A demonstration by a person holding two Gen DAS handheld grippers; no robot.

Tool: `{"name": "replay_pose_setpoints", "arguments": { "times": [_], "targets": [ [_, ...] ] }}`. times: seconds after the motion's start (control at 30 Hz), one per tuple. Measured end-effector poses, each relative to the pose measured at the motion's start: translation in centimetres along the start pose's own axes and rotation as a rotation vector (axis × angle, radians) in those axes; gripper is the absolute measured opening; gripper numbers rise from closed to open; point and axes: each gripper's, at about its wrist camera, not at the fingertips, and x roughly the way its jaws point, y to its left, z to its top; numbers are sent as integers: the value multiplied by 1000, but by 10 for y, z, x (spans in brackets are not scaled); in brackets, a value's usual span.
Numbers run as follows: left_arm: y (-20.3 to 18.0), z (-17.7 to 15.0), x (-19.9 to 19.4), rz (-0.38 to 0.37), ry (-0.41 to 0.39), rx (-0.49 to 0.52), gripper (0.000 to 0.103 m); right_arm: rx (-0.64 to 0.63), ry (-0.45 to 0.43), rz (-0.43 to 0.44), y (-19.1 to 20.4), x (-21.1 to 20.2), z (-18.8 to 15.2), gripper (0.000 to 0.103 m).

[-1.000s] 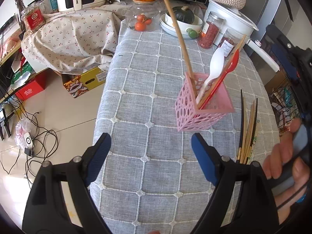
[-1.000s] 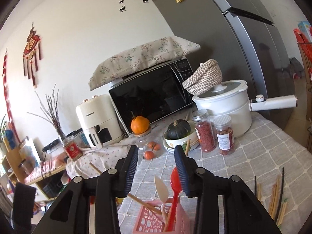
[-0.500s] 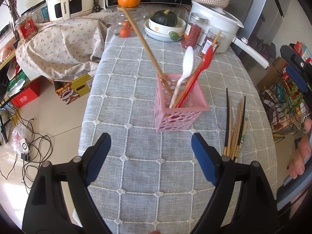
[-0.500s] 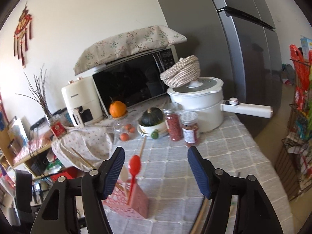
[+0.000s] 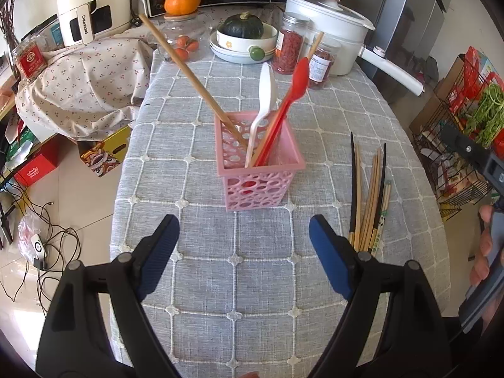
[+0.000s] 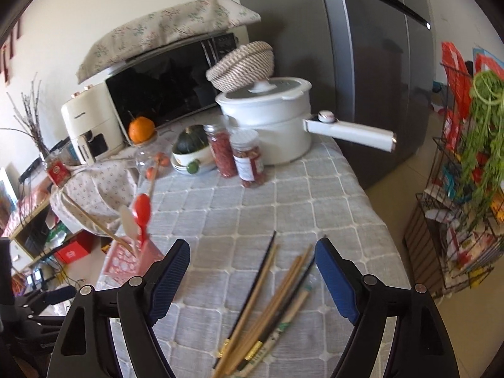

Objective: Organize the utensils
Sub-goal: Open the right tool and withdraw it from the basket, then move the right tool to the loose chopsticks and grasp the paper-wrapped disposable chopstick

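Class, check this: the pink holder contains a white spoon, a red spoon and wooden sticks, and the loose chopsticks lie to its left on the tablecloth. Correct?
Not quite. The chopsticks lie to the right of the pink holder, as the left wrist view shows. The white spoon, red spoon and wooden sticks are right.

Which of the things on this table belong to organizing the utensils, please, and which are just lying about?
Part of the job:
pink utensil holder
red spoon
white spoon
long wooden stick
loose chopsticks

Just lying about:
white pot
two spice jars
green pumpkin
orange
microwave
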Motion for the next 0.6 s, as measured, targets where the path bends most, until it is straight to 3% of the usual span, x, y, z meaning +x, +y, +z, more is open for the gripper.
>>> {"name": "replay_pose_setpoints", "arguments": {
  "times": [0.17,0.33,0.6],
  "targets": [
    [-12,-3,2,-15,-4,24,84,44,185,-95,-28,34,-7,84],
    [-27,-2,3,-30,-14,44,84,156,388,-101,-63,72,-22,84],
    [-50,0,14,-46,7,87,84,124,524,-182,-72,112,-43,84]
  ]
}}
